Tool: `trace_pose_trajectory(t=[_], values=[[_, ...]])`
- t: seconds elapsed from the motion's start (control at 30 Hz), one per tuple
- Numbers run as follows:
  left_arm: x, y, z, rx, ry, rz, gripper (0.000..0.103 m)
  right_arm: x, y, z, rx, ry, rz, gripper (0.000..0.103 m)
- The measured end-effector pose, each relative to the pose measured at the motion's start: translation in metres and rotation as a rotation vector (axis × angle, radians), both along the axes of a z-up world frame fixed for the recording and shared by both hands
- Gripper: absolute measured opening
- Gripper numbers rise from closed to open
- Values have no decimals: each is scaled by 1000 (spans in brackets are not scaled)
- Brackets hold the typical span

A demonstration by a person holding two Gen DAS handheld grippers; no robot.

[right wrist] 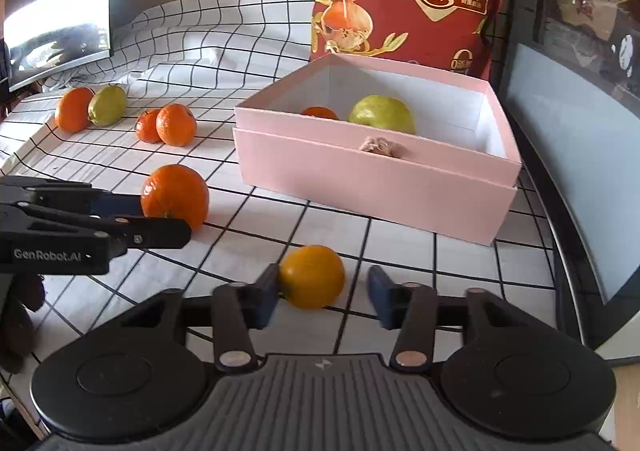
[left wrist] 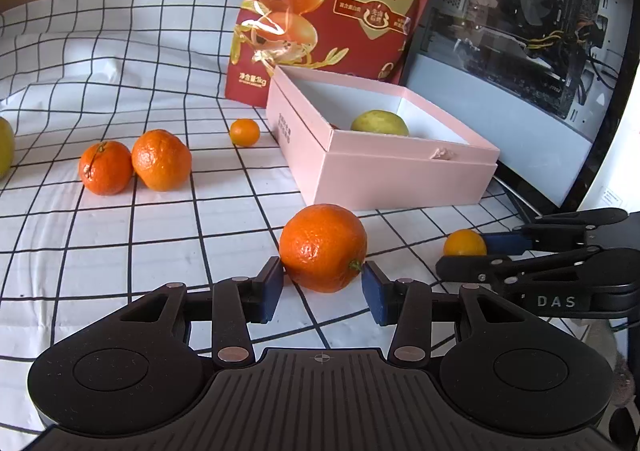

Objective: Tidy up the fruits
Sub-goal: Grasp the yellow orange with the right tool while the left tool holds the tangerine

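1. The left gripper (left wrist: 323, 283) holds the big mandarin (left wrist: 322, 247) on the checked cloth (left wrist: 120, 235).
2. The right gripper (right wrist: 323, 293) is narrow; one pad touches the small yellow-orange fruit (right wrist: 312, 277), the other has a gap.
3. Squeeze softly, lift, drop into the pink box (right wrist: 376, 187).

Each hand-held gripper is showing a matte black ribbed body flanked by two round housings. Black linkage arms with coppery round rivets are carrying dark blue finger pads (left wrist: 272, 287). The left hand-held gripper (right wrist: 166, 219) is wearing white "GenRobot.AI" lettering; the right hand-held gripper (left wrist: 466, 251) is showing "DAS".
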State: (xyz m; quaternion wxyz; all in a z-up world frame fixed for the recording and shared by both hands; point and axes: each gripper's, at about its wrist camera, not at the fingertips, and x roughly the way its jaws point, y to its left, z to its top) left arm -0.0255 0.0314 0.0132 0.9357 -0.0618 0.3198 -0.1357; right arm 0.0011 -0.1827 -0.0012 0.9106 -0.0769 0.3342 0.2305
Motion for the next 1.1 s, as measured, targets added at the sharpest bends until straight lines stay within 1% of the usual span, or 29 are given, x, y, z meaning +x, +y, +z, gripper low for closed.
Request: trace_pose_trajectory(t=[0.03,0.07,0.27,0.33,0.43,0.5,0.57,0.63,0.67,0.7,0.77,0.87,0.97,1.03,1.1], values=[[0,-1,0,9,-1,0,48,0,0,1,5,4,5,34],[0,-3,0,20,-2,1,48,-1,0,1,7,7,8,33],[1,-11,0,73,-9,8,48,-11,-3,0,-32,-20,0,33],[0,-12,0,78,-10,10,48,-12,-6,-1,-19,-23,0,33],[0,-10,0,55,-12,1,50,-13,-8,-2,3,-20,-5,34],[-2,-5,1,4,-24,-27,52,-14,-8,-4,6,-37,-12,34],[-5,-3,1,-25,-36,-59,51,-14,-8,-4,8,-38,-14,34],[-7,-2,2,-27,-35,-85,51,-14,-10,-4,22,-32,-11,37],[-8,-2,2,-24,-35,-85,51,-13,-11,-4,29,-29,-12,42],[-7,-3,2,-14,-36,-81,51,-13,-12,-3,35,-25,-12,44],[-5,-6,3,20,-43,-76,51,-12,-12,-3,45,-17,-4,54],[3,-6,6,43,-49,-51,51,-12,-9,-4,29,-21,-5,56],[16,-3,10,38,-42,-39,51,-13,-7,-4,11,-29,-2,56],[25,-3,13,44,-35,-29,53,-13,-7,-4,13,-29,-1,57],[34,-4,14,29,-19,-36,53,-13,-7,-4,16,-27,-1,57]])
